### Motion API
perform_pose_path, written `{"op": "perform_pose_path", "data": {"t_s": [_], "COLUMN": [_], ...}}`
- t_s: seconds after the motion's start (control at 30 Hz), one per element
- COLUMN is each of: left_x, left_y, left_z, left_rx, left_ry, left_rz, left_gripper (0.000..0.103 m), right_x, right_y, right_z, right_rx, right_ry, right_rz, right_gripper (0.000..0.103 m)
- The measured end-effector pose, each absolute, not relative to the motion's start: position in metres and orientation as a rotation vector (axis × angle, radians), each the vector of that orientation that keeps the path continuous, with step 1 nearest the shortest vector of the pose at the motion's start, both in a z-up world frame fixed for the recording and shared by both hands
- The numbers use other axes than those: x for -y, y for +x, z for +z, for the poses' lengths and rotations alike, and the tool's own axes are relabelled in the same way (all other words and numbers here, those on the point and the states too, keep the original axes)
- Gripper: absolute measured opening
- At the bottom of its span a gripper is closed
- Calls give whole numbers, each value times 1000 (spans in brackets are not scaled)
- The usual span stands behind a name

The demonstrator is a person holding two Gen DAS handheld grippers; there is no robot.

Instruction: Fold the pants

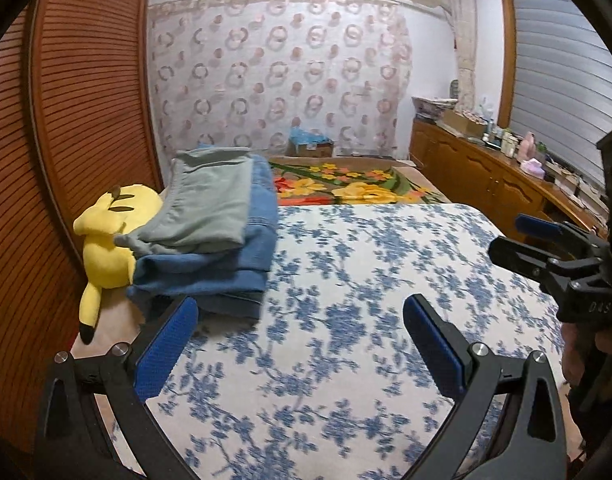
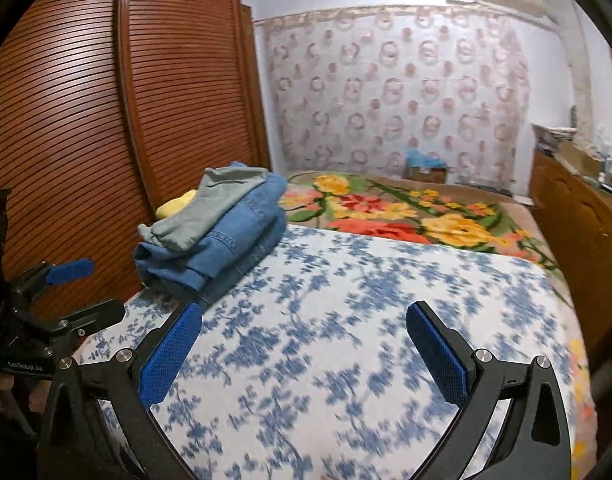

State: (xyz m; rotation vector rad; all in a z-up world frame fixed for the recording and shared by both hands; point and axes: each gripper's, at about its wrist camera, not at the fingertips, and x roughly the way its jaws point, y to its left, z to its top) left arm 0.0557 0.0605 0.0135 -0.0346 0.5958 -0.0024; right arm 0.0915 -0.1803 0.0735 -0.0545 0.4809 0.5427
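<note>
A stack of folded pants lies at the left side of the bed: grey-green pants point(image 1: 209, 200) on top of blue jeans point(image 1: 225, 268). The stack also shows in the right wrist view, grey-green pants point(image 2: 209, 208) over jeans point(image 2: 233, 248). My left gripper point(image 1: 299, 312) is open and empty, above the blue-and-white floral sheet point(image 1: 366, 320), just right of the stack. My right gripper point(image 2: 303, 316) is open and empty over the same sheet point(image 2: 346, 320). Each gripper shows in the other's view, the right one point(image 1: 506, 236) and the left one point(image 2: 105, 288).
A yellow plush toy point(image 1: 109, 248) lies left of the stack, against the brown louvered wardrobe point(image 1: 65, 160). A flowered blanket point(image 1: 346, 188) covers the far part of the bed. A wooden cabinet point(image 1: 486, 176) with clutter on top runs along the right.
</note>
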Motion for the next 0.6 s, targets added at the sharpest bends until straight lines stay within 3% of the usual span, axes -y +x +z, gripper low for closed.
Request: {"op": "perform_pose_path", "data": {"t_s": [0.6], "left_x": [2], "left_y": [45], "left_z": [52], "left_rx": [-535], "left_ry": [-9], "left_rz": [-107], "left_gripper": [103], "right_x": [246], "right_y": [24], "right_z": [96], "right_rx": [-431], "right_ry": [-1], "right_rz": [373], "right_gripper": [102]}}
